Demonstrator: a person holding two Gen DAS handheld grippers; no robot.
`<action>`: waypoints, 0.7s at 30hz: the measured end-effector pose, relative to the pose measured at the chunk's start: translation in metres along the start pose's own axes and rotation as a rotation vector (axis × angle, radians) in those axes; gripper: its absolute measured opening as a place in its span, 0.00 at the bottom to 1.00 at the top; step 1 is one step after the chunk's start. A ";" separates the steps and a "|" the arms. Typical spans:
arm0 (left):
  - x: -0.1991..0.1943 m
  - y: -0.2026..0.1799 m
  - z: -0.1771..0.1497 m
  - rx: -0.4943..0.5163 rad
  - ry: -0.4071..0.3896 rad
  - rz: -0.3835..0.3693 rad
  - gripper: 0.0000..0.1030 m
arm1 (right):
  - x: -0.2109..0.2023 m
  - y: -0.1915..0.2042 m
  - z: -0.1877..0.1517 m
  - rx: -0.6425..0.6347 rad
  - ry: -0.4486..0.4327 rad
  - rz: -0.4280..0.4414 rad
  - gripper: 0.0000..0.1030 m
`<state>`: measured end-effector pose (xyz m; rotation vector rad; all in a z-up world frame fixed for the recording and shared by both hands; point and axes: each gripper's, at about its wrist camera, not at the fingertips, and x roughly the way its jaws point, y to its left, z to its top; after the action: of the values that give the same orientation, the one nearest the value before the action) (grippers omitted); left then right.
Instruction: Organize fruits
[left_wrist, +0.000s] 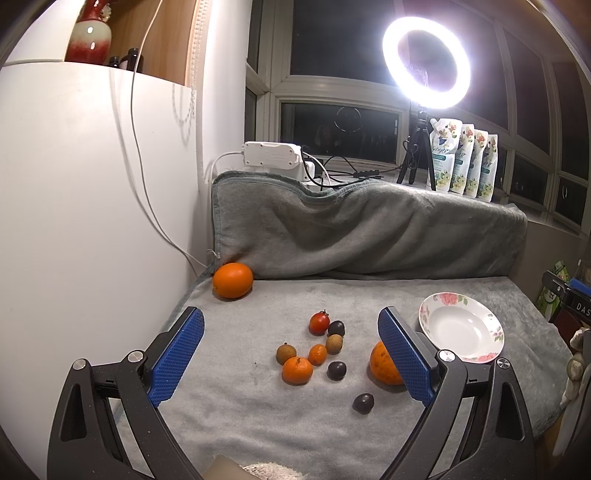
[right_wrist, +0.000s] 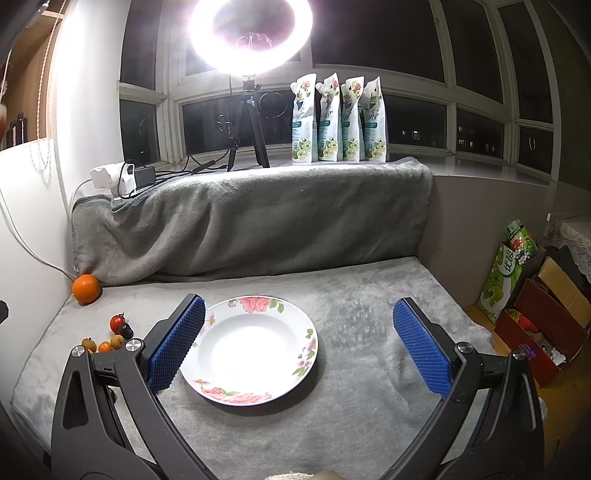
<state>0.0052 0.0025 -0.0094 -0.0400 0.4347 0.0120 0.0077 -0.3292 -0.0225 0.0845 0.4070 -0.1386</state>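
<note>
Grey blanket (left_wrist: 258, 406) | left hand-held gripper (left_wrist: 291, 354) wide open, empty | right hand-held gripper (right_wrist: 299, 347) wide open, empty

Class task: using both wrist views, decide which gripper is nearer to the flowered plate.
Right. The right gripper hovers open over the flowered plate, its left finger overlapping the rim. The left gripper hovers over the small fruits, plate off to its right.

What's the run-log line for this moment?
left hand-held gripper: open, above small fruits | right hand-held gripper: open, over plate | plate: empty | oranges: one at blanket corner, one near plate
</note>
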 end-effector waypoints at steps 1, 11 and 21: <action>0.000 0.000 0.000 0.000 0.000 -0.001 0.92 | 0.000 0.001 -0.001 -0.001 0.001 0.001 1.00; -0.001 0.000 -0.001 -0.001 0.001 0.000 0.92 | 0.001 0.002 -0.001 -0.002 0.003 0.002 1.00; -0.001 0.000 -0.001 -0.001 0.002 0.000 0.92 | 0.002 0.002 -0.002 -0.001 0.006 0.004 1.00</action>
<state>0.0043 0.0022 -0.0100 -0.0412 0.4364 0.0126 0.0088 -0.3267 -0.0251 0.0848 0.4130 -0.1338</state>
